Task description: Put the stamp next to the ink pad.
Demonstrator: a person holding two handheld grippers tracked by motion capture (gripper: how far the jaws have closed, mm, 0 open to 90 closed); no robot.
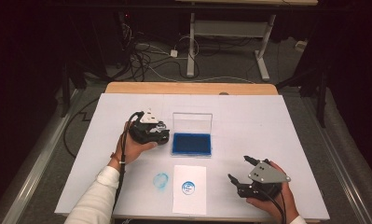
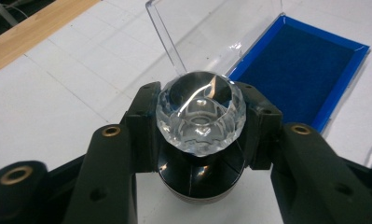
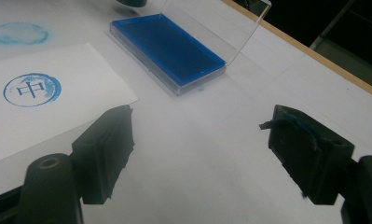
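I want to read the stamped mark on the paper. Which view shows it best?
The right gripper view: the blue ring mark is large, its character sharp. The high view shows it tiny on the paper.

- white table cover (image 1: 267,140), wooden table edge (image 1: 188,87) showing at the far side
- blue smudged ring (image 1: 161,181) on the cover, just left of the paper
- second desk's white legs (image 1: 191,46) on the floor behind
- cable tangle (image 1: 141,56) on grey floor, far left
- dark surroundings on both sides
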